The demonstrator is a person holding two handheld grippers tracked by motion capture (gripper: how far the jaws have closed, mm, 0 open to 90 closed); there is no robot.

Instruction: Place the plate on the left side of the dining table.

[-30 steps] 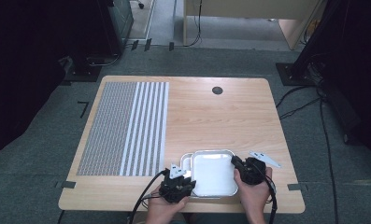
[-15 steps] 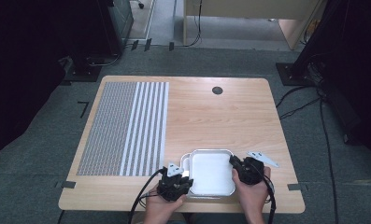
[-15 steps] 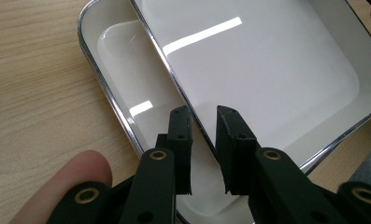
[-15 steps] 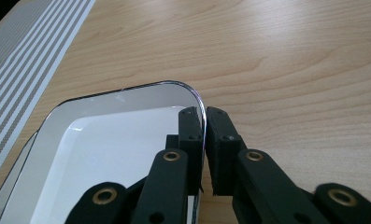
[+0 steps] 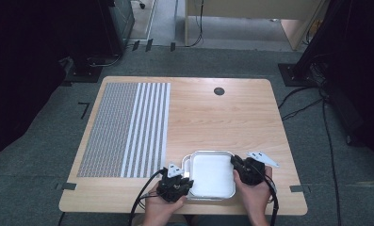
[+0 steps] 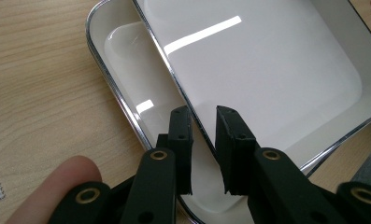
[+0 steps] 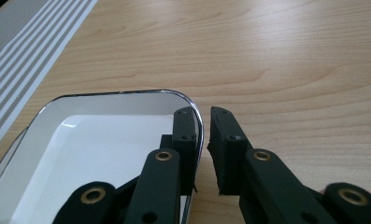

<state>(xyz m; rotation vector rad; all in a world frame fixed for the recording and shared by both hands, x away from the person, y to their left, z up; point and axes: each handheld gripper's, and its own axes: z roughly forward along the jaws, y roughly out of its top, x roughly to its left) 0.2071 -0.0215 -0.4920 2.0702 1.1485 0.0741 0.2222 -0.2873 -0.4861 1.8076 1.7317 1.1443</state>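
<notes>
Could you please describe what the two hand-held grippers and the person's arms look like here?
Both the left hand-held gripper and the right hand-held gripper are black, with flat rectangular jaws on linkage arms with brass-coloured rivets. Each bears a grey three-cornered plate and trails a black cable. The forearms are bare; no sleeves show.

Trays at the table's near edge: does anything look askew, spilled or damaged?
Yes. The upper tray sits askew over the lower tray, shifted so that a strip of the lower one's floor and rim shows on the left in the high view. No spill or damage is visible.
</notes>
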